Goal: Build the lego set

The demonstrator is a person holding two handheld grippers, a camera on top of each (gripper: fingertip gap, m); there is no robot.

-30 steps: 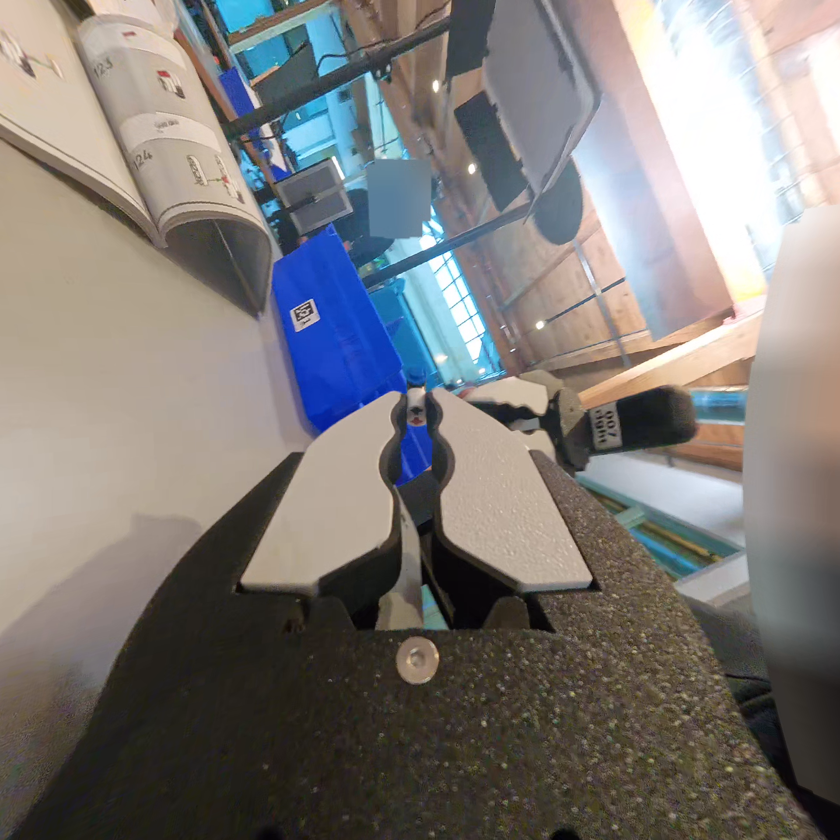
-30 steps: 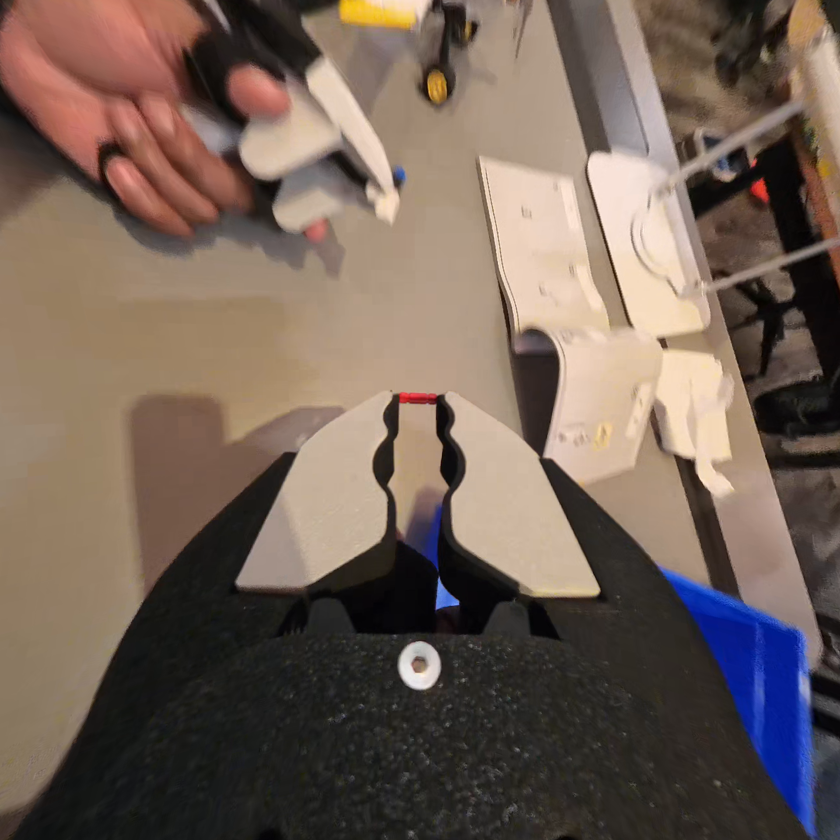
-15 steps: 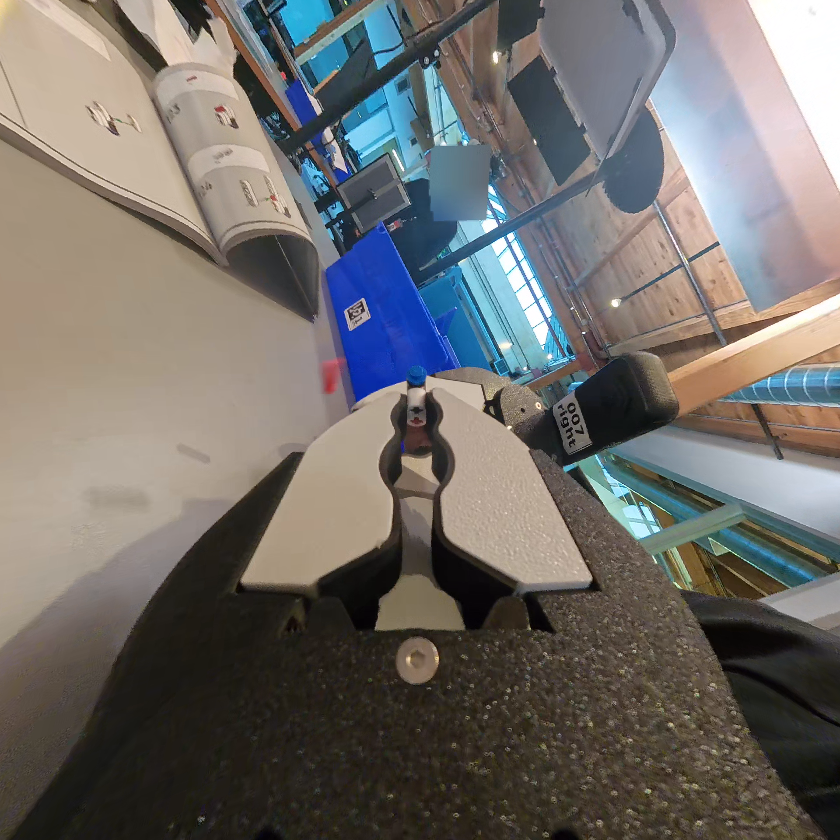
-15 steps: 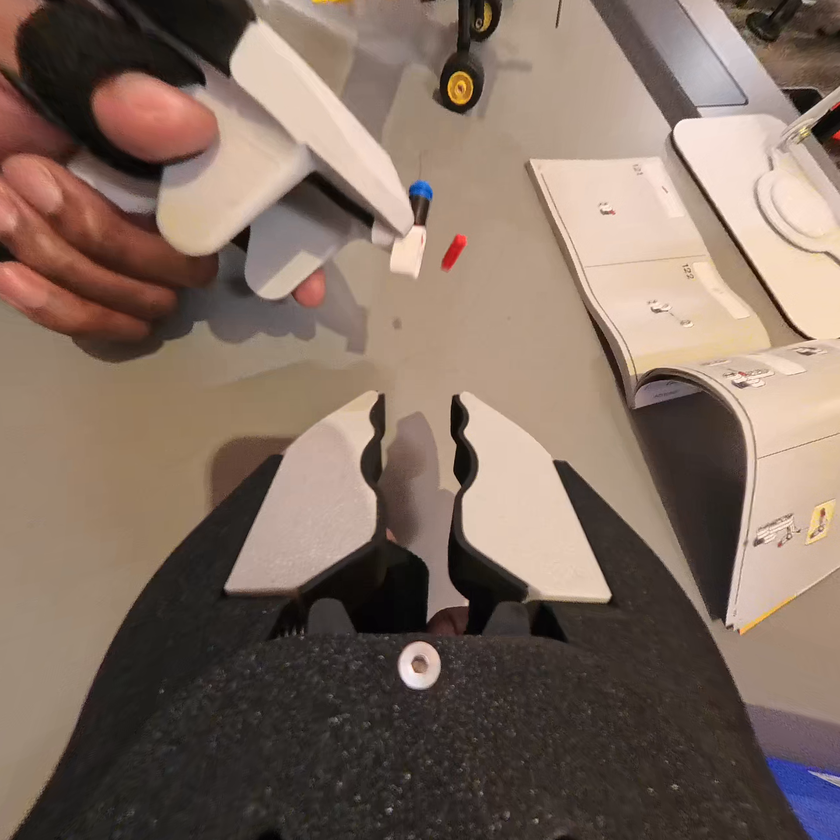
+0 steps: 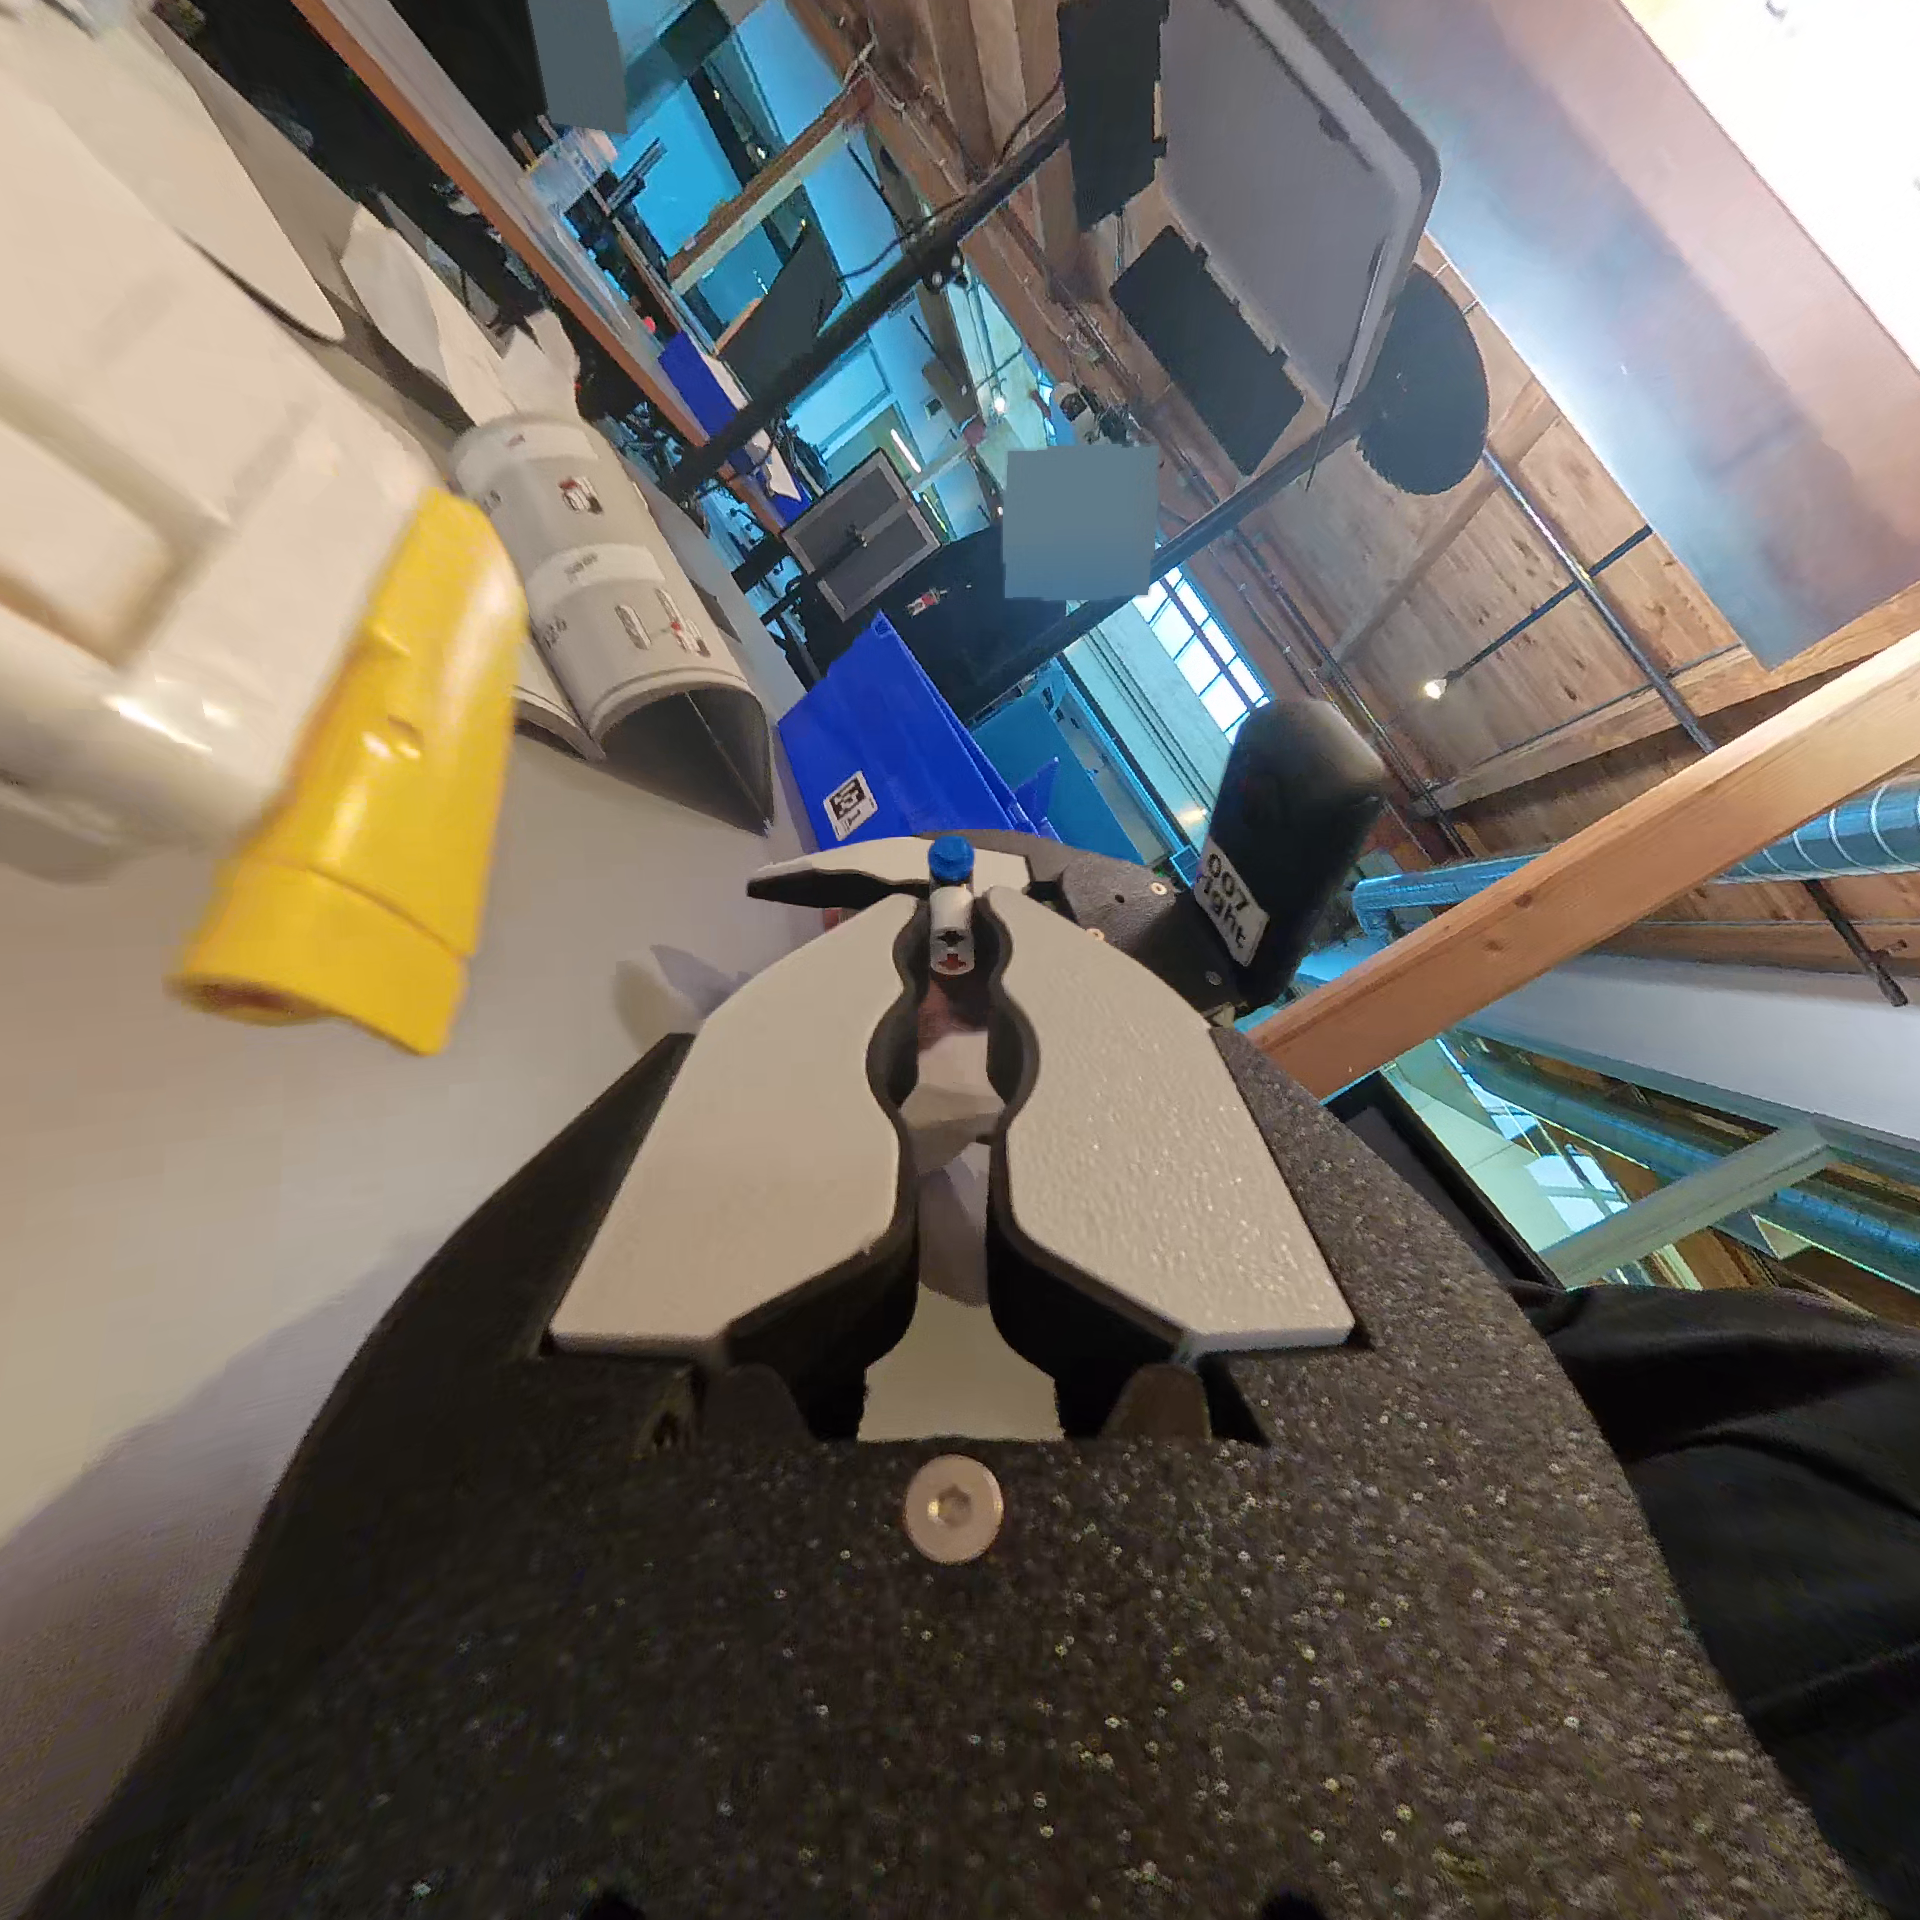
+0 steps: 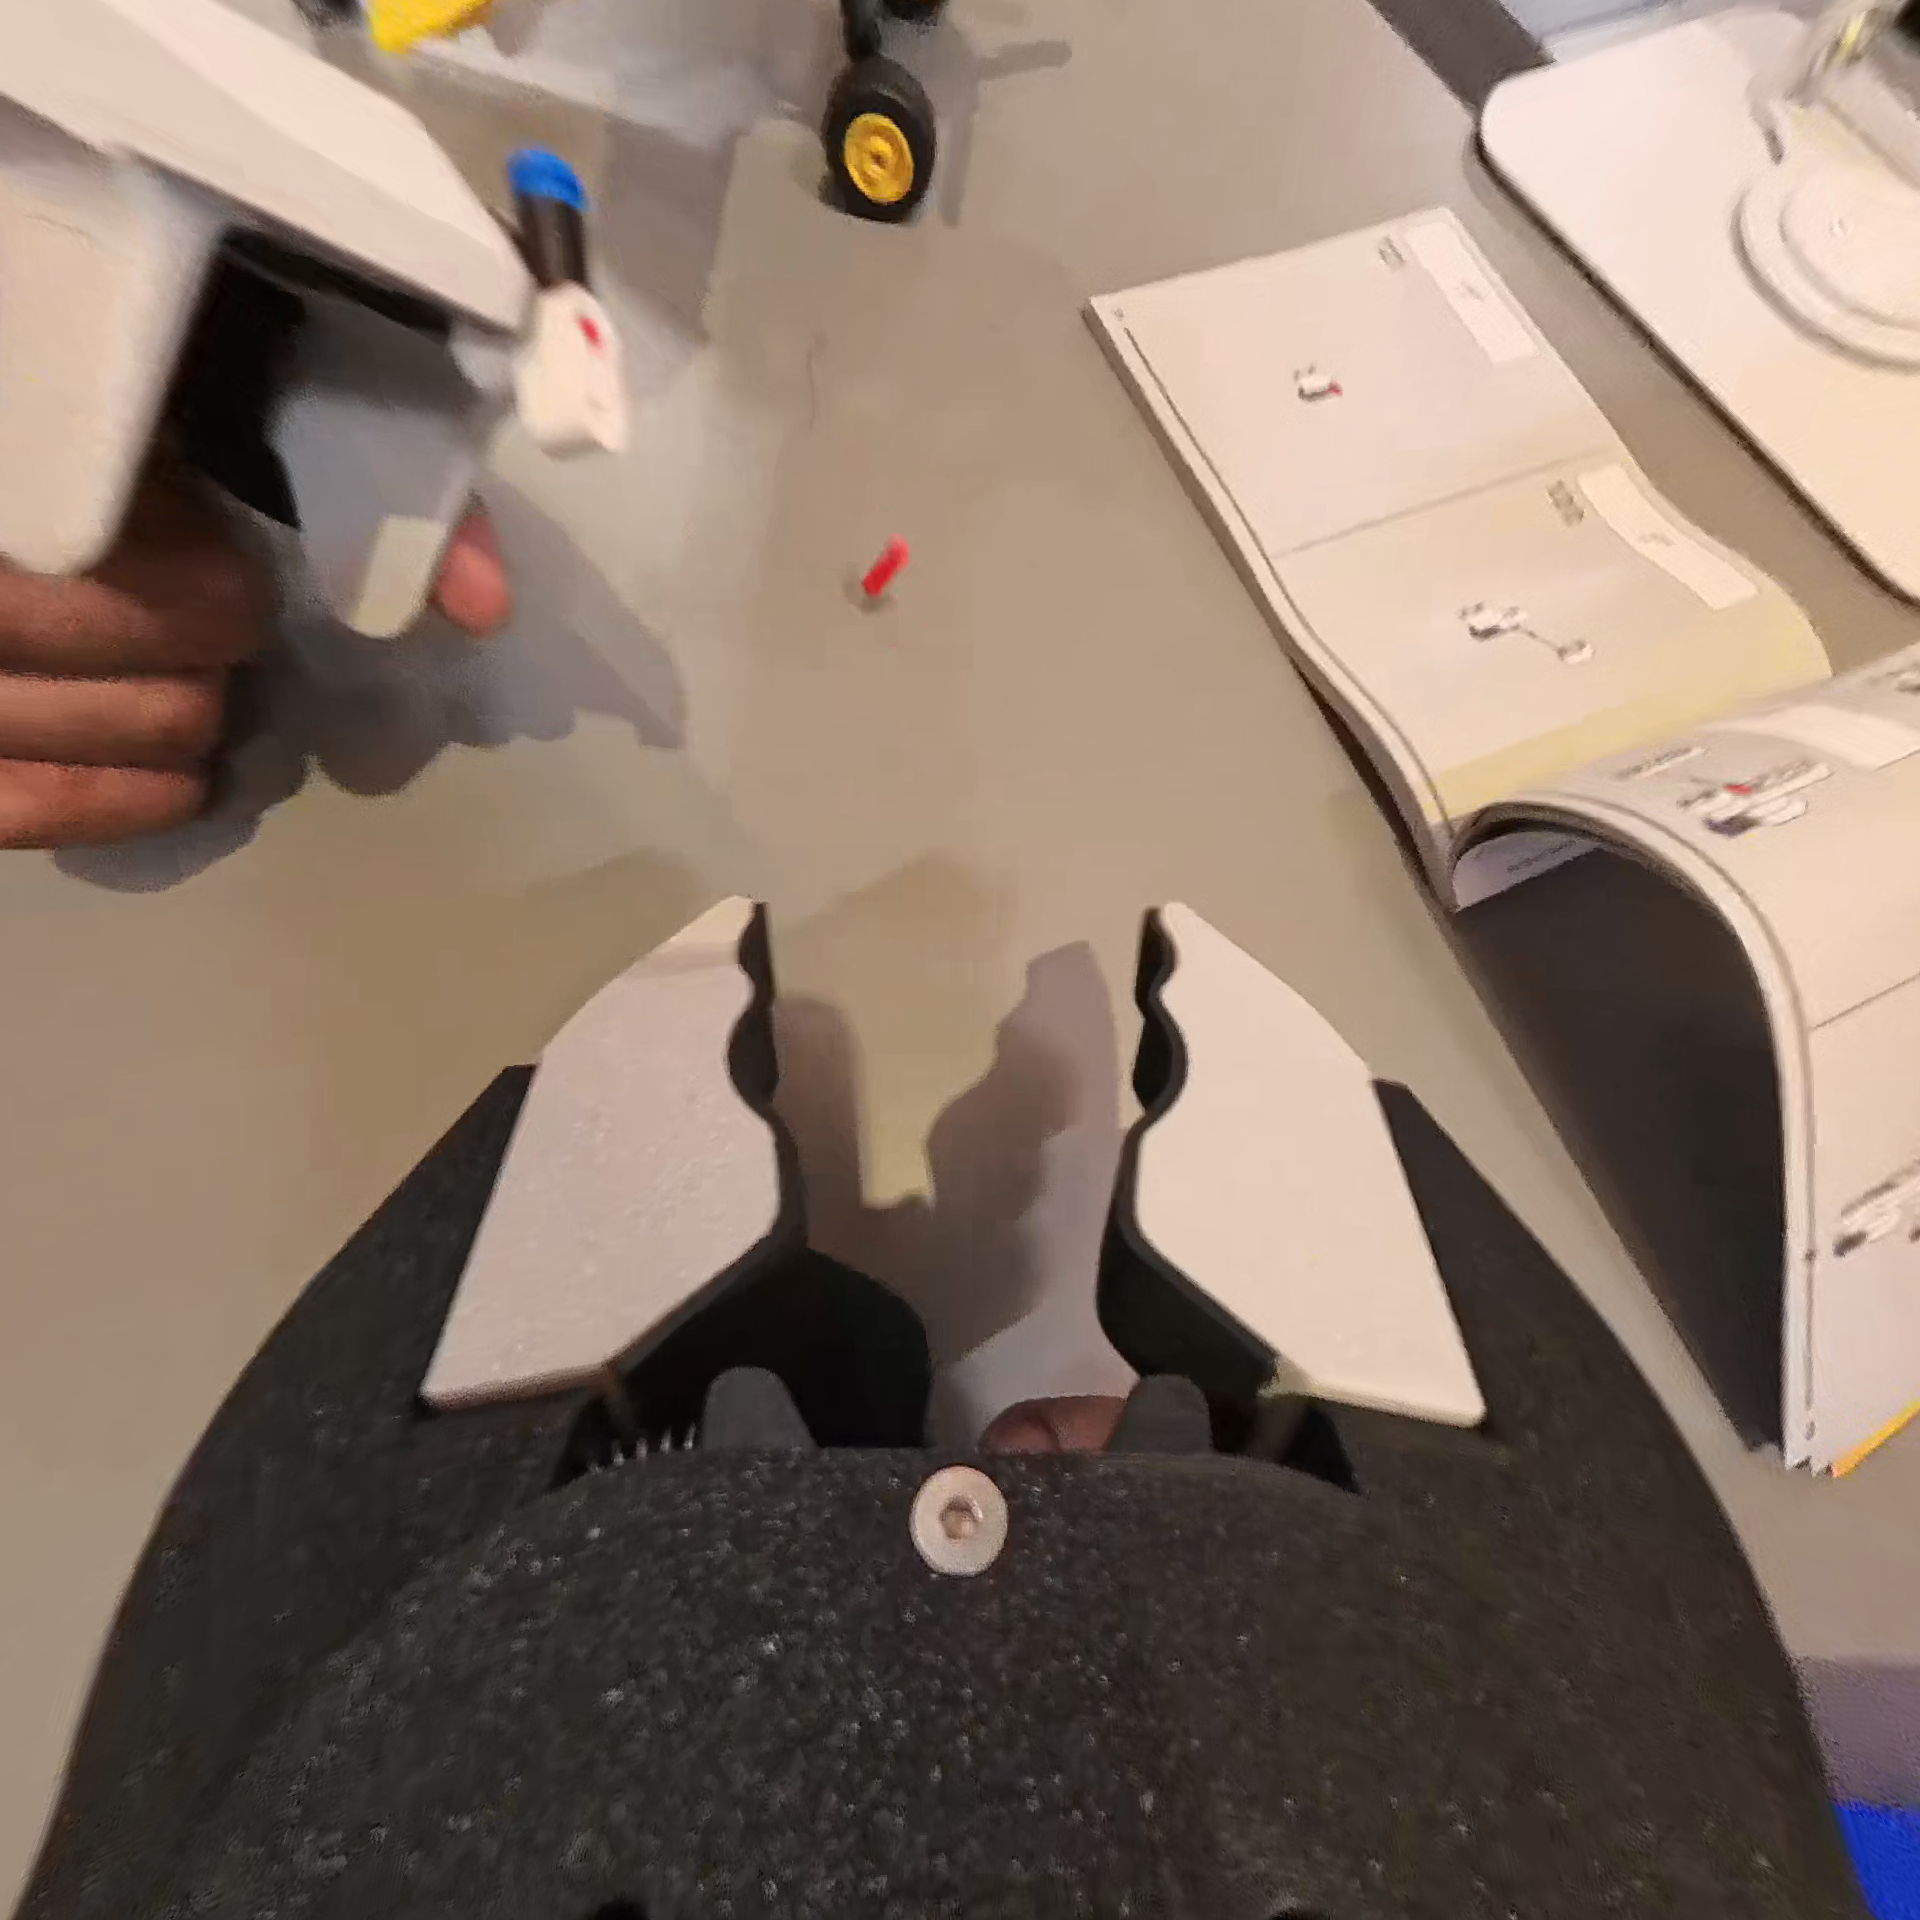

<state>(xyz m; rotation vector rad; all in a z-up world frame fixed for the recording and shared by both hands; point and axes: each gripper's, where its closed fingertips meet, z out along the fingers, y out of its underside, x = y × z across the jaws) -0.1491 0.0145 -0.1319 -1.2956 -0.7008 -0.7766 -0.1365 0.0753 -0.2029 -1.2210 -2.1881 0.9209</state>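
Pinched narrow in the left gripper (image 5: 951, 920) is a small white connector (image 5: 948, 914) with a blue-capped pin. The right gripper (image 6: 954, 925) is spread wide and empty over the table (image 6: 727, 790), so it's best lined up square on the red pin (image 6: 885, 566) lying just ahead.

The grey desk (image 6: 727, 810) carried 1 small red piece (image 6: 885, 566), a yellow-hubbed wheel (image 6: 878, 156) and an open booklet (image 6: 1455, 520) toward its right edge.

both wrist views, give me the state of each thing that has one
left gripper: shut on a small white piece with a blue-capped pin
right gripper: open, nothing between its fingers
red piece: lying loose on the table
booklet: lying open, one page curled up
yellow-hubbed wheel: standing on edge
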